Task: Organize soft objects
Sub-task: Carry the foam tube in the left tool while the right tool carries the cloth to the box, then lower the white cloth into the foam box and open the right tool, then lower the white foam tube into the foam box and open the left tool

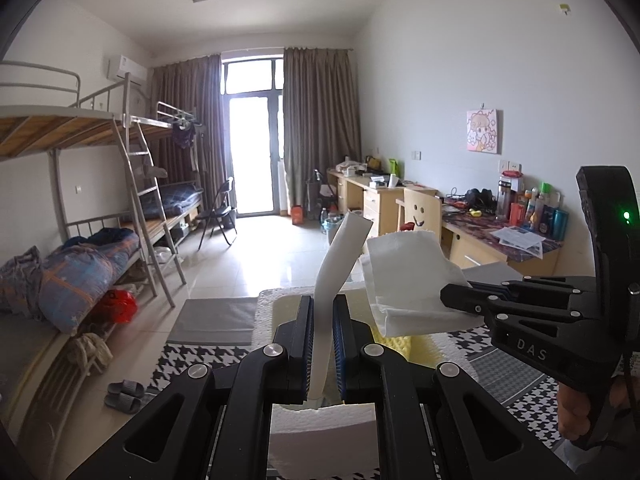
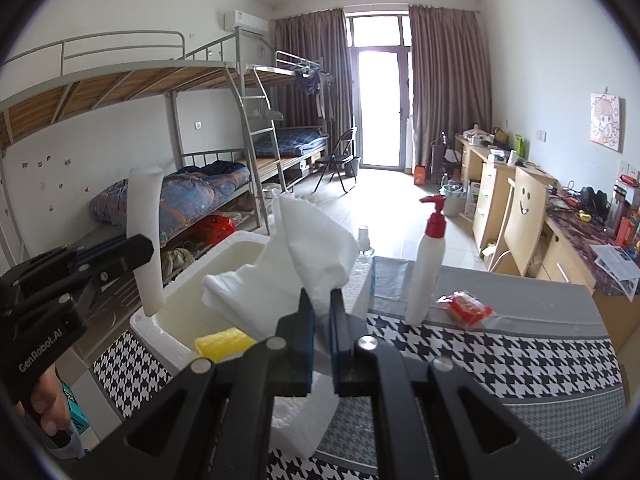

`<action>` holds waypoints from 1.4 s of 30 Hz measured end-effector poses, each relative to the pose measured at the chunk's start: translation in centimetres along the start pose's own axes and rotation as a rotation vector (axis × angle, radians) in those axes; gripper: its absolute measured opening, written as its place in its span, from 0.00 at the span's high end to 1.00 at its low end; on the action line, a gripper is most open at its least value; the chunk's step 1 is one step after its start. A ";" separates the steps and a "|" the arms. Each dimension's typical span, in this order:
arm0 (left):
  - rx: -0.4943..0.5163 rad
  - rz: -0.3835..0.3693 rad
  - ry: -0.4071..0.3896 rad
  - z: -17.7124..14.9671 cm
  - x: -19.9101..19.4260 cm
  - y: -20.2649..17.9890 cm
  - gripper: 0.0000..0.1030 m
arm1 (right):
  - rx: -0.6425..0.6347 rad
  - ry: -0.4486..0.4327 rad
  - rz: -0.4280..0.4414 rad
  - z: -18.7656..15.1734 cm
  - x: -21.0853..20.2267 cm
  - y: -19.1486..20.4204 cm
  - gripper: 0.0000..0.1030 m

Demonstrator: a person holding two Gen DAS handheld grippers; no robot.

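Note:
My left gripper [image 1: 323, 340] is shut on a white foam strip [image 1: 340, 264] that stands up from its jaws; the strip also shows in the right wrist view [image 2: 145, 240]. My right gripper [image 2: 322, 332] is shut on a white tissue sheet [image 2: 304, 260], which also shows in the left wrist view [image 1: 408, 280]. Both are held above an open white foam box [image 2: 192, 280] on the table. A yellow sponge [image 2: 224, 342] lies inside the box.
A houndstooth-patterned cloth [image 2: 500, 360] covers the table. On it stand a white pump bottle with a red top [image 2: 428, 268] and a red packet [image 2: 466, 306]. Bunk beds [image 2: 160, 140] line the left wall, desks [image 2: 520, 200] the right.

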State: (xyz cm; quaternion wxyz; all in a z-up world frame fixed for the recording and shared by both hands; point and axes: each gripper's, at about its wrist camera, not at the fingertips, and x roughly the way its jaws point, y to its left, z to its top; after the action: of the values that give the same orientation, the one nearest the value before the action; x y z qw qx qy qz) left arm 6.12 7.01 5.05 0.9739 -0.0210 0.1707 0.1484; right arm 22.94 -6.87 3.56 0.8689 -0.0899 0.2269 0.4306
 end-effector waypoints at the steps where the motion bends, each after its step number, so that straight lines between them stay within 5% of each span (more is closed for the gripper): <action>1: -0.003 0.002 0.001 -0.1 0.0 0.1 0.90 | -0.001 0.001 0.002 0.1 0.2 0.1 0.91; 29: -0.039 0.044 0.005 -0.9 0.1 2.6 0.90 | -0.018 0.064 0.065 1.2 4.1 2.4 0.90; 31: -0.043 0.043 0.005 -0.9 0.1 2.8 0.90 | -0.007 0.079 0.071 1.2 4.5 2.2 0.77; 34: -0.048 0.043 0.006 -0.9 0.1 2.9 0.90 | -0.001 0.084 0.088 1.1 4.7 2.3 0.32; 35: -0.050 0.042 0.007 -1.0 0.2 2.9 0.90 | -0.002 0.075 0.092 1.0 4.6 2.3 0.26; 42: -0.046 0.030 0.012 -0.9 0.4 2.8 0.90 | -0.013 0.064 0.091 1.0 3.8 2.5 0.26</action>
State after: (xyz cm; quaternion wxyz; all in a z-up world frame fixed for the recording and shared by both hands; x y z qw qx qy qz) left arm 5.37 9.69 4.11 0.9698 -0.0417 0.1733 0.1666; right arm 23.26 -2.26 2.71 0.8400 -0.0990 0.2556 0.4683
